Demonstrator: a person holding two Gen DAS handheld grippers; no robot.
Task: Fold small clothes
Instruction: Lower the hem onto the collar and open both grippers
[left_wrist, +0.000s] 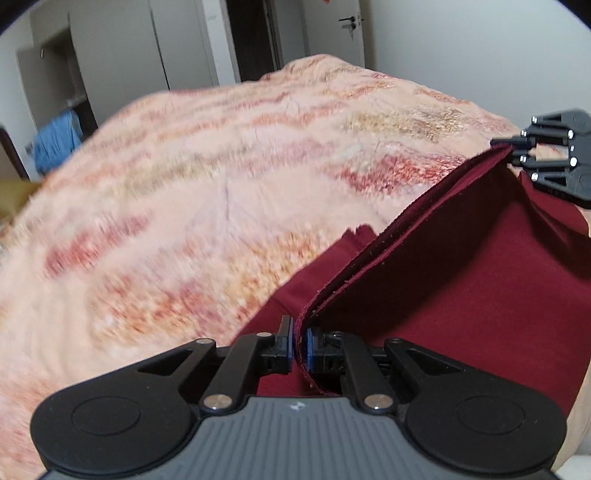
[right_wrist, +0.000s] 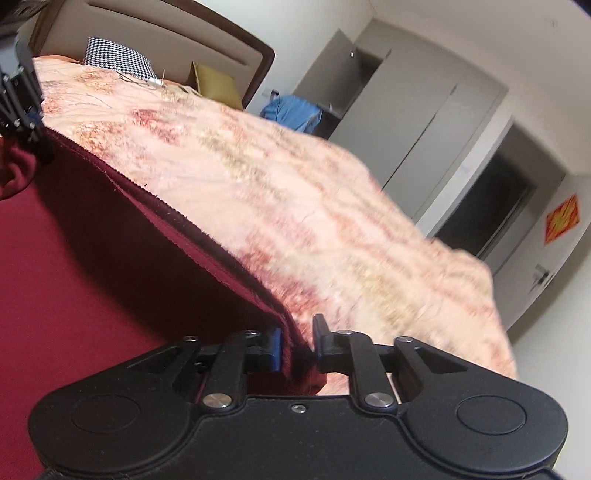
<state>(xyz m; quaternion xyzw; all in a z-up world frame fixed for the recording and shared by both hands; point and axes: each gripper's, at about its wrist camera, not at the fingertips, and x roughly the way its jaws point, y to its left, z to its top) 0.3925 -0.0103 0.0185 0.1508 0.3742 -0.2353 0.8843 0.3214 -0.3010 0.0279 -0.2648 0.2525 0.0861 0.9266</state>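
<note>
Risk: right tool (right_wrist: 297, 341) is standing part-open, pads loose around the dark red knit garment's (left_wrist: 461, 295) hem stretched over the peach patterned bedspread (left_wrist: 221, 166), while left tool (left_wrist: 299, 345) is pinching it, so that corner is likely slipping free.

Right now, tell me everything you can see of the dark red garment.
The dark red garment is a plain, matte knit-looking cloth lying on the peach patterned bedspread. One doubled edge, two layers with a stitched hem, is lifted and stretched taut between the grippers. The left gripper is pinched shut on one end; at the other end the right gripper stands open, its pads apart around the cloth. The rest spreads flat beneath, with a bunched fold near the left gripper.
</note>
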